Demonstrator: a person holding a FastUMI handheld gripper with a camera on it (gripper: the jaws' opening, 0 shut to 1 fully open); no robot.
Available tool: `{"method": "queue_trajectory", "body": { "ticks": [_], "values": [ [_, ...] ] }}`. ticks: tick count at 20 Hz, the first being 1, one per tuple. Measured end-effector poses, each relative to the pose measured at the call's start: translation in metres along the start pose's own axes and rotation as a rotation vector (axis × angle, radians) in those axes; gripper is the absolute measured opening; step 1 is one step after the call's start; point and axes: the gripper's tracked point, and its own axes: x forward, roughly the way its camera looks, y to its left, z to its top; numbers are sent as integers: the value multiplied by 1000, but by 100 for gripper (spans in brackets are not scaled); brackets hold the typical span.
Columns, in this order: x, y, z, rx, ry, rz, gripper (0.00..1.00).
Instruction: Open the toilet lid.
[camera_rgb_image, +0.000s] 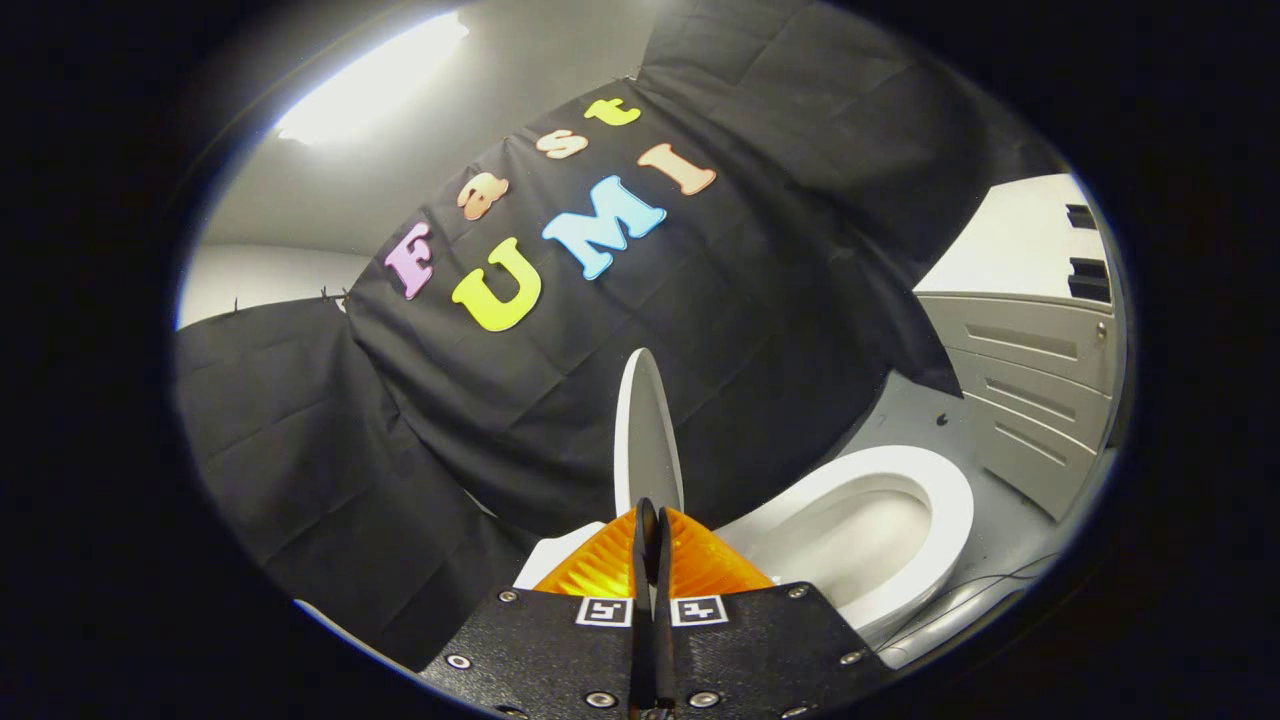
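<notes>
Bright overhead ceiling light (375, 75) far up left, blown out to pure white, glare spilling onto the ceiling around it. Black cloth wall (560, 400) soaks up light; folds read faintly. Toilet bowl (880, 520) and raised toilet lid (645, 435) evenly lit, soft shading inside the bowl, no hard shadows. Strong fisheye bend: cabinet (1040, 400) at right curves, edges darken. The gripper (652, 530) has its fingers pressed together on the lid's edge, near and slightly soft. Centre sharp, no motion blur.
</notes>
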Motion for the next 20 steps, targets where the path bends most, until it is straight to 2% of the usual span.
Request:
{"method": "queue_trajectory", "body": {
  "ticks": [20],
  "values": [
    [13,130,-44,-125,12,146,0]
  ]
}}
